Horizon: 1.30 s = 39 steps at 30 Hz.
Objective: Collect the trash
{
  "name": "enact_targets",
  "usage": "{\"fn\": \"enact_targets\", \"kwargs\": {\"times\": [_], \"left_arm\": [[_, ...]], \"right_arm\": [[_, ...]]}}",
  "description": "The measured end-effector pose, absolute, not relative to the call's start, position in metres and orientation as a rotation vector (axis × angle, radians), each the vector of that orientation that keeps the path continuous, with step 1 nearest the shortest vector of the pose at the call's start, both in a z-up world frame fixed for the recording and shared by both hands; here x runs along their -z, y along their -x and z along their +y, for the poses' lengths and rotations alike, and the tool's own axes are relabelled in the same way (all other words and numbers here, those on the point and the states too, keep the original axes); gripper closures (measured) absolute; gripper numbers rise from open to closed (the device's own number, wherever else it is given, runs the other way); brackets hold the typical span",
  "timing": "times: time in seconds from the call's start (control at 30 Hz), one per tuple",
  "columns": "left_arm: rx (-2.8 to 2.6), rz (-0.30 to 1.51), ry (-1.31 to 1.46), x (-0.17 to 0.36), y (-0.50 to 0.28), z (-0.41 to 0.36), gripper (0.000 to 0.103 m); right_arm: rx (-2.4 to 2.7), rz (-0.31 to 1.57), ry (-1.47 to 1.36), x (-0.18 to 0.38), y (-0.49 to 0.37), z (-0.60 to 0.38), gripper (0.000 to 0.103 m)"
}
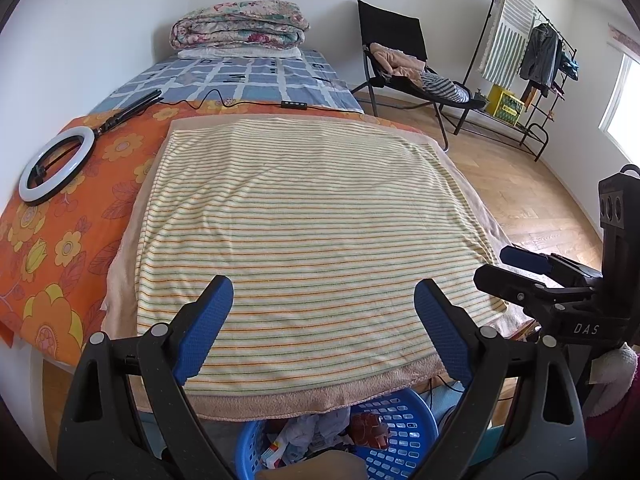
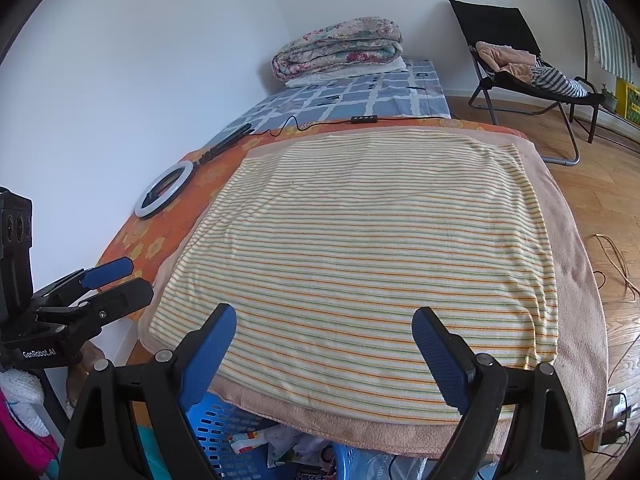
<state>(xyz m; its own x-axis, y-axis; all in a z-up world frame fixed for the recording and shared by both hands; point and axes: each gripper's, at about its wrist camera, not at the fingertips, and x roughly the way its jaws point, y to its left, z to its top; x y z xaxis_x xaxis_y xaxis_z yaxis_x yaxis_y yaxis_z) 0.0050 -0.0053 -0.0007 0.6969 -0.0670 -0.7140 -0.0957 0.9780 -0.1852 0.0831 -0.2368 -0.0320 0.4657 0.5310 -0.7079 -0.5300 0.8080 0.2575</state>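
A blue perforated basket (image 1: 404, 428) (image 2: 218, 426) stands on the floor under the near edge of the bed, holding crumpled wrappers and paper trash (image 1: 316, 436) (image 2: 276, 446). My left gripper (image 1: 324, 298) hovers open over the near edge of the striped towel (image 1: 304, 224), nothing between its blue pads. My right gripper (image 2: 324, 330) is open too, above the same striped towel (image 2: 360, 248). Each gripper shows from the side in the other's view: the right gripper (image 1: 520, 264) at the right edge, the left gripper (image 2: 112, 276) at the left edge.
A ring light (image 1: 56, 166) (image 2: 164, 194) with its cable lies on the orange flowered sheet (image 1: 60, 248). A folded quilt (image 1: 240, 26) sits at the bed's far end. A black chair with clothes (image 1: 404, 68) and a clothes rack (image 1: 532, 60) stand on the wooden floor.
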Motion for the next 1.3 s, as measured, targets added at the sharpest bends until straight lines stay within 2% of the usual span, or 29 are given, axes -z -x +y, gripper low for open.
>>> {"fn": "enact_targets", "kwargs": {"times": [0.9,1.03,1.3], "left_arm": [[-0.062,0.819,0.171,0.0001,-0.0075,-0.0020,0.009],[-0.073,0.807,0.158,-0.0012,-0.0077,-0.0036,0.000],[-0.072,0.818,0.134,0.0001,-0.0090,-0.0080,0.000]], "right_arm": [[-0.650,0.887,-0.014,0.0377,-0.0812,-0.2383,0.012],[-0.649,0.888,-0.014,0.0383,-0.0807,-0.2379,0.012],[-0.644,0.896,-0.027,0.0398,-0.0808,-0.2390,0.012]]}}
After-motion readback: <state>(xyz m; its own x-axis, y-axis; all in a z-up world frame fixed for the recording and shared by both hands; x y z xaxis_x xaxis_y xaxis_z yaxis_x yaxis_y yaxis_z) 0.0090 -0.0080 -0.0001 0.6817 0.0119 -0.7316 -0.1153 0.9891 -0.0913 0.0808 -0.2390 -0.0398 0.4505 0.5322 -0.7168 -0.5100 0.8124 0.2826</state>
